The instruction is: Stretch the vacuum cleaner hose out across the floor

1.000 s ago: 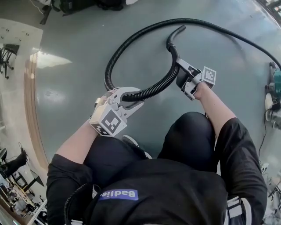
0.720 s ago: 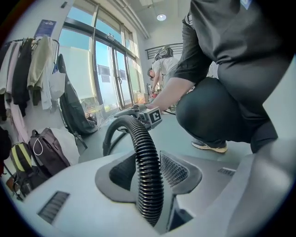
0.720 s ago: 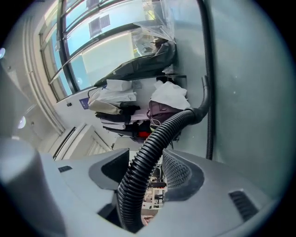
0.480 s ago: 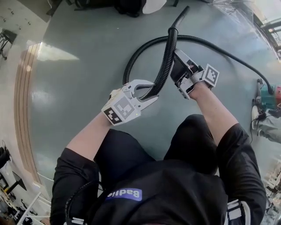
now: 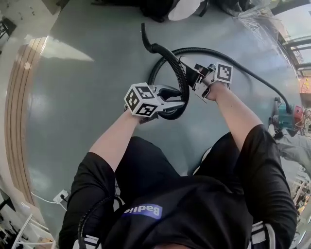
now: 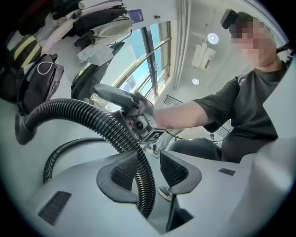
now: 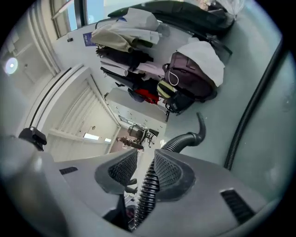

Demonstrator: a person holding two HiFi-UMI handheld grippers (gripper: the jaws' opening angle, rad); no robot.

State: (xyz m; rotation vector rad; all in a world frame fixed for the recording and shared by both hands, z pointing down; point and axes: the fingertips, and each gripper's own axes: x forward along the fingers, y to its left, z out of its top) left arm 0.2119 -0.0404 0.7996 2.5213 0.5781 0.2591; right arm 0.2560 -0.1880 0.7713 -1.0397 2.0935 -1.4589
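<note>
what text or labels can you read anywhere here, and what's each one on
"Badlia", roughly: white letters on a blue patch on the person's shirt.
Blue sign by the window: too small to read.
Marker cube and second cube: black-and-white square patterns only, no words.

**Free room and obstacles, seen from above.** To your left the floor (image 5: 87, 107) lies bare out to the wooden strip (image 5: 17, 121), so that side gives you the widest passage. Ahead, bags (image 5: 160, 6) line the far edge. To your right the hose (image 5: 170, 61) trails across the floor toward a teal tool (image 5: 283, 113), which bars a low pass there. Between the left gripper (image 5: 179, 98) and the right gripper (image 5: 188, 74) the hose loops tightly, and both pairs of jaws are closed on it. Your knees (image 5: 146, 160) crowd the space just behind.
</note>
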